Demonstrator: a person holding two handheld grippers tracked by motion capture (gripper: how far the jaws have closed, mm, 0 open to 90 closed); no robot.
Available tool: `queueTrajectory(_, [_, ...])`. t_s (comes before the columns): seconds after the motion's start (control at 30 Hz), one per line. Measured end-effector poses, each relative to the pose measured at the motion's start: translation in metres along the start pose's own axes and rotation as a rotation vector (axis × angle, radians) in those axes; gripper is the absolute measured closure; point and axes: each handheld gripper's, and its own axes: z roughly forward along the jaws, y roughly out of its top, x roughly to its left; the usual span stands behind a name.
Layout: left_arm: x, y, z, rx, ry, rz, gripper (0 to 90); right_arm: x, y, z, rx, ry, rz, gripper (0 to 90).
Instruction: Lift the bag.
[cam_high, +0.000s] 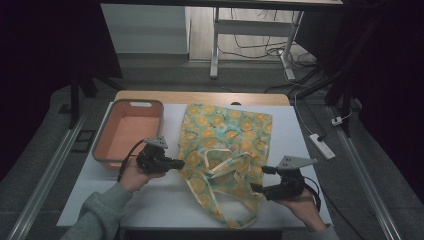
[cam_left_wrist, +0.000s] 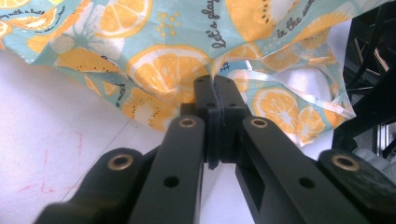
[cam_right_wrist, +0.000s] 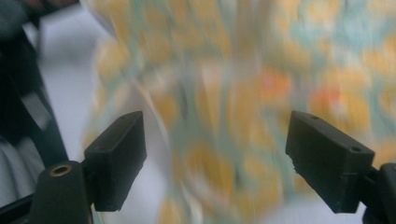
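A: left gripper (cam_high: 176, 163) is clamped on the bag (cam_high: 225, 145) at its left edge. In the left gripper view the jaws are pressed together with a pinch of cloth between them

B: and the right gripper (cam_high: 259, 179)?

A: jaws stand wide, nothing in them. It sits just beside the bag's near right side, pads (cam_right_wrist: 116, 156) apart with cloth ahead of them; that view is blurred

B: where's the bag lying

A: middle of the white table (cam_high: 165, 200), right of the orange bin (cam_high: 127, 132). Far half lies flat, near half is rumpled with the handles (cam_high: 225, 167) looped on top

B: looks?

A: teal cloth, orange slice print, small dark lettering, pale tape along the handle edge

B: how will it handle

A: light, soft, no stiffness at all I'd say. It will sag and fold wherever it isn't held, and a one-sided pull will just drag and bunch it

B: best place to grab?

A: hems or corners, or a handle strap. Thin fabric looks a bit slick, so take a good fold between the pads, not just the very edge
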Motion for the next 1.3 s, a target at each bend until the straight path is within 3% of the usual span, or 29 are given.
queueTrajectory(0.1, [0.000, 0.000, 0.001, 0.001, -0.001, 0.001, 89.2, 0.000, -0.019, 0.012, 0.080, -0.038, -0.005, 21.3])
queueTrajectory(0.2, [0.000, 0.001, 0.002, 0.003, -0.002, -0.002, 89.2, 0.002, -0.023, 0.031, 0.154, -0.095, -0.052, 28.5])
queueTrajectory(0.27, [0.000, 0.000, 0.002, 0.007, -0.004, 0.000, 89.1, 0.002, -0.024, 0.042, 0.189, -0.116, -0.069, 44.2])
queueTrajectory(0.33, [0.001, 0.000, 0.002, 0.007, -0.004, -0.001, 89.2, 0.001, -0.022, 0.048, 0.210, -0.147, -0.075, 70.0])
queueTrajectory(0.37, [0.001, 0.000, 0.002, 0.005, -0.004, -0.002, 89.2, -0.001, -0.020, 0.048, 0.203, -0.138, -0.070, 78.4])
queueTrajectory(0.43, [0.000, 0.000, 0.001, 0.003, -0.004, -0.001, 89.2, -0.001, -0.015, 0.045, 0.148, -0.136, -0.081, 85.7])
queueTrajectory(0.57, [0.000, -0.001, 0.000, -0.004, -0.001, -0.001, 89.2, 0.002, -0.008, 0.031, 0.059, -0.154, -0.109, 87.8])
queueTrajectory(0.73, [-0.001, -0.001, -0.006, -0.023, 0.012, -0.002, 89.2, 0.003, -0.002, 0.017, -0.001, -0.158, -0.103, 88.1])
queueTrajectory(0.87, [-0.007, 0.000, -0.019, -0.054, 0.019, 0.015, 89.2, 0.006, 0.007, 0.004, -0.053, -0.158, -0.107, 88.6])
queueTrajectory(1.1, [-0.031, 0.013, -0.071, -0.209, 0.047, 0.085, 89.3, 0.023, 0.043, -0.029, -0.193, -0.167, -0.166, 88.9])
queueTrajectory(1.3, [-0.034, 0.030, -0.109, -0.343, 0.074, 0.099, 89.3, 0.016, 0.091, -0.060, -0.343, -0.202, -0.176, 89.0])
